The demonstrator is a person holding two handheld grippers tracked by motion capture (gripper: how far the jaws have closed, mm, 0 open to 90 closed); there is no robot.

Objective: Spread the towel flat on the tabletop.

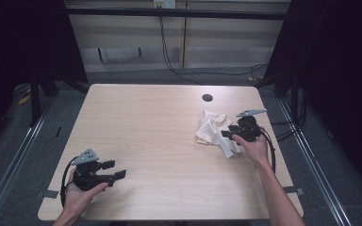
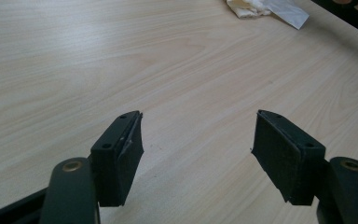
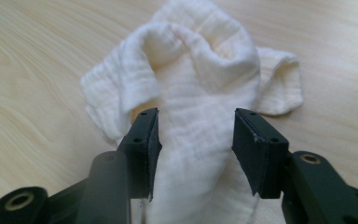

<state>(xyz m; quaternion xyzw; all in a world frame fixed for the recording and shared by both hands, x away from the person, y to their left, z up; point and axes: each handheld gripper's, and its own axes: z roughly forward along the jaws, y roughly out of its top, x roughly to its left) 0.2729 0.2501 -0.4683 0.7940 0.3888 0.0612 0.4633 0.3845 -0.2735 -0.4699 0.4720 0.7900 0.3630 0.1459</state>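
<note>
- High view: my right tool (image 1: 229, 131) sits at the near edge of the crumpled white cloth (image 1: 213, 128), which lies on the right half of the counter (image 1: 146, 141), a little in from its right edge. My left tool (image 1: 113, 170) rests low at the near left corner, well apart from the cloth. This view alone gives me the whole layout: a dark round hole (image 1: 207, 98) in the counter just beyond the cloth, and how far the two hands stand from each other.
- Left gripper view: my left tool (image 2: 198, 140) is spread wide over bare wood with nothing between the jaws. The cloth (image 2: 265, 8) peeks in at the top edge, far off.
- Right gripper view: my right tool (image 3: 196, 140) is spread, jaws straddling a raised ridge of the cloth (image 3: 191, 84) without pressing it. This close look shows the folds that the high view flattens. To do the pinch well, I judge I should lower a touch, keep that ridge centred, then close on one thick fold rather than a loose single layer.
</note>
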